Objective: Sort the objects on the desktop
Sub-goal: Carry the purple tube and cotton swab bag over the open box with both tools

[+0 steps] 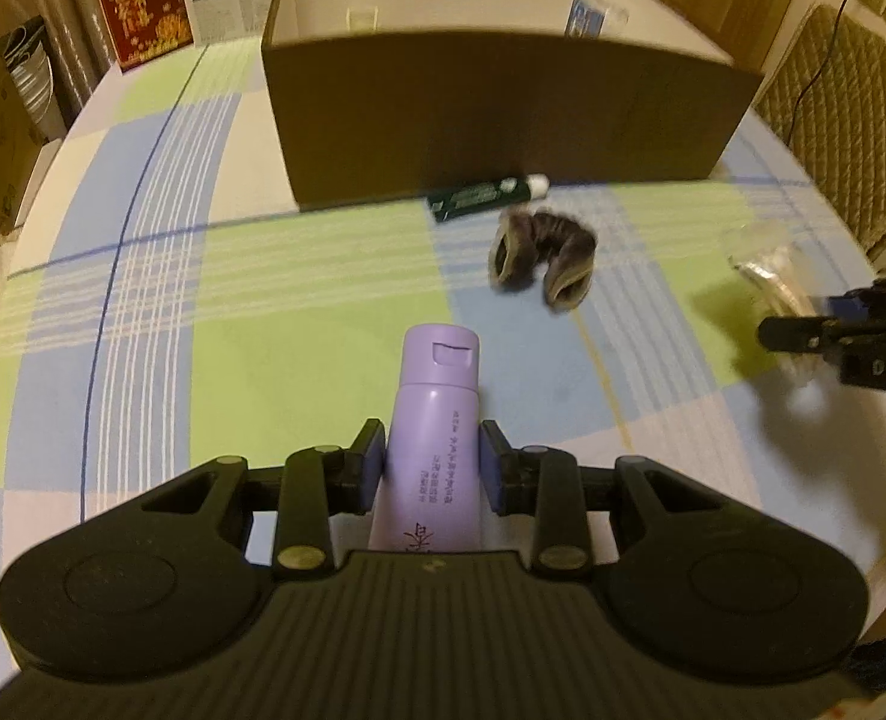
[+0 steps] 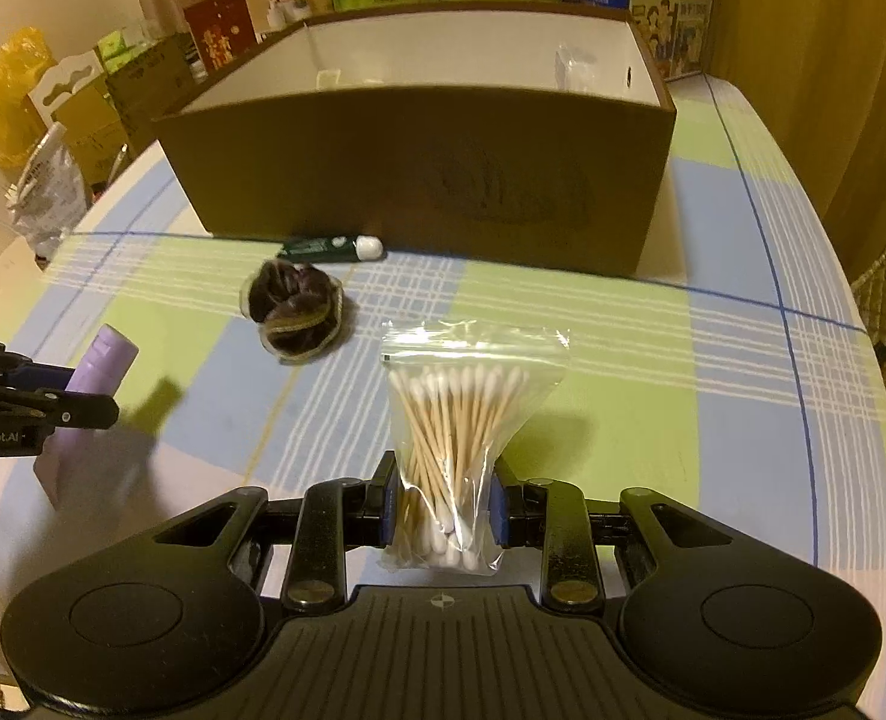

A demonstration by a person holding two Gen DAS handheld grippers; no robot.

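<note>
Lilac plastic fills the left gripper (image 1: 432, 459): its blue pads clamp the body of a purple tube (image 1: 434, 420), cap pointing away toward the far side, the tube's tail running back between the fingers. The tube hangs above the checked tablecloth (image 1: 143, 300) of green, blue and white squares. To the right, the right gripper (image 2: 446, 507) is clenched on a clear zip bag of cotton swabs (image 2: 464, 420), the pads squeezing the bag near its lower end so the swab sticks fan out toward the sealed top, which points away from the gripper.

Farther off on the cloth, between the two grippers, lies a bundled pair of dark socks (image 1: 542, 255), untouched. Just beyond the socks, a dark green tube with a white cap (image 1: 485, 197) lies against the near wall of a large brown cardboard box (image 1: 503, 114). The box stands open at the far side of the table, its inside white, with a few small items in it too blurred to make out.
</note>
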